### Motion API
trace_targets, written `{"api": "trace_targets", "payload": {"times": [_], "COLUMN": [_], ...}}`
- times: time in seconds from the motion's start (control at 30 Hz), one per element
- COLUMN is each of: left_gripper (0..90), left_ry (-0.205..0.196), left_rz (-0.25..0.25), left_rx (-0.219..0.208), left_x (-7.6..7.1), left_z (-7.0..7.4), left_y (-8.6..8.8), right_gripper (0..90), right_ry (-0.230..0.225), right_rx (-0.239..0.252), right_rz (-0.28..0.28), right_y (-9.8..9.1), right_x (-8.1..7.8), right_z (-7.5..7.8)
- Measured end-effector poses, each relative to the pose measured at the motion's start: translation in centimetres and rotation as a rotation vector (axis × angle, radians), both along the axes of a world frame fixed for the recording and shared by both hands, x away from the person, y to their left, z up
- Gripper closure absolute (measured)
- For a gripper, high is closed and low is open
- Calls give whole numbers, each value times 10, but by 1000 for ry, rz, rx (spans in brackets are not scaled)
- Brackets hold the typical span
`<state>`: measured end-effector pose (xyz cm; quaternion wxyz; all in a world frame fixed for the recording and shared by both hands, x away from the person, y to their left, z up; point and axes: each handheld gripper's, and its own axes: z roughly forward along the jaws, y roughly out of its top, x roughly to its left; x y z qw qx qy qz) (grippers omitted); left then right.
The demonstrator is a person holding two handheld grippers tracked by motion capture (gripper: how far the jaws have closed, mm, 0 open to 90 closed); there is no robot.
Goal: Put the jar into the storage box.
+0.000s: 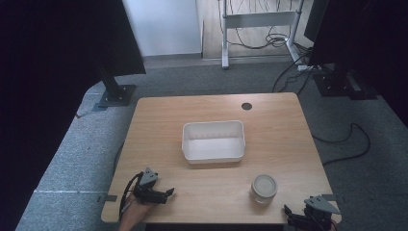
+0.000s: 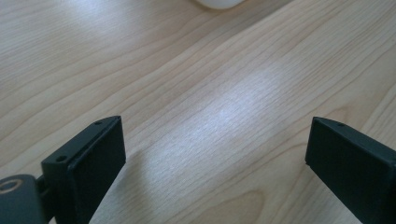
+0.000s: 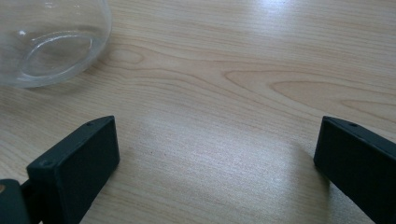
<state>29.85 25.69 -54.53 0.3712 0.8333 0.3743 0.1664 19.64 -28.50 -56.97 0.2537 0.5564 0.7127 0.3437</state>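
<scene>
My left gripper [image 1: 169,192] sits near the surface's [image 1: 159,115] front-left corner, my right gripper [image 1: 287,211] at the front-right corner, jaws wide on both, holding nothing. Glass jar [image 1: 264,188] stands near the front edge, just beside the right one; white tub [image 1: 213,141] mid-surface.

So we've got a clear glass jar [image 1: 264,188] standing upright near the front edge of the table, at roughly 5 o'clock from the table's middle. It's short and round-bodied, with a pale lid on top, and we can't tell if anything's in it. In the right gripper view the jar's [image 3: 49,39] curved bottom shows at about 10 o'clock, see-through with the wood grain behind it, resting flat on the tabletop.
</scene>
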Motion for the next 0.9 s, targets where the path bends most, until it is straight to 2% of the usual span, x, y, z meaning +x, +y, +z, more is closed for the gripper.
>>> {"api": "trace_targets", "payload": {"times": [0.37, 0.9], "left_gripper": [45, 36], "left_ry": [-9, -41], "left_rz": [-52, -145], "left_rx": [-50, -63], "left_x": [-4, -8], "left_z": [6, 23], "left_y": [-15, -48], "right_gripper": [0, 0], "right_ry": [-7, -17], "right_rx": [3, 5], "right_rz": [3, 3], "right_y": [0, 0], "right_x": [0, 0], "right_z": [-1, -2]}}
